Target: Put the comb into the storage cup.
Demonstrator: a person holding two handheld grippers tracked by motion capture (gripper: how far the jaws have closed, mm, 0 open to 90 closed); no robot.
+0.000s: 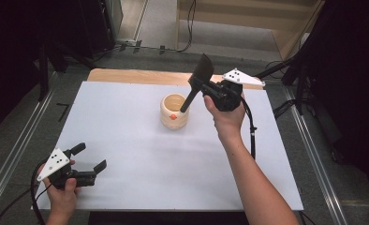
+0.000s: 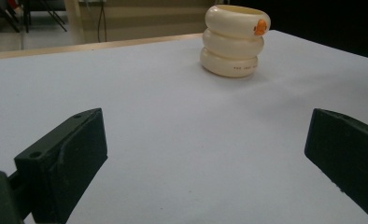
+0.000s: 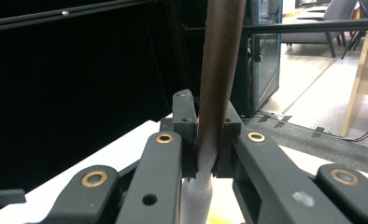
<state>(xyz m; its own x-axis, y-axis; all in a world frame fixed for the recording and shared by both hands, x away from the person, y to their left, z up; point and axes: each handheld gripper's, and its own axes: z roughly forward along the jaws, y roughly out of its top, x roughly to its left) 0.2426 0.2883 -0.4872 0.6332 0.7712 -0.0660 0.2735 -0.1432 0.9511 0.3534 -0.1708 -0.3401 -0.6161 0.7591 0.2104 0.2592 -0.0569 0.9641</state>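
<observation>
A cream ribbed cup (image 1: pixel 174 114) with an orange mark stands on the white table top (image 1: pixel 126 140), right of centre toward the back. My right gripper (image 1: pixel 200 89) is above its right rim, shut on a black spatula (image 1: pixel 202 70). The spatula tilts, blade up, and its lower end reaches into the cup's mouth. In the right gripper view the spatula shaft (image 3: pixel 217 84) is clamped between the jaws of the right gripper (image 3: pixel 206 140). My left gripper (image 1: pixel 90 158) rests open near the front left corner. In the left gripper view, the left gripper (image 2: pixel 205 154) is wide and holds nothing, the cup (image 2: pixel 232 42) far ahead.
A wooden strip (image 1: pixel 136 75) borders the table's far edge. Metal rails run along both sides of the table on the floor (image 1: pixel 18 145). Cables and dark stands lie on the floor beyond and at the right (image 1: pixel 290 70).
</observation>
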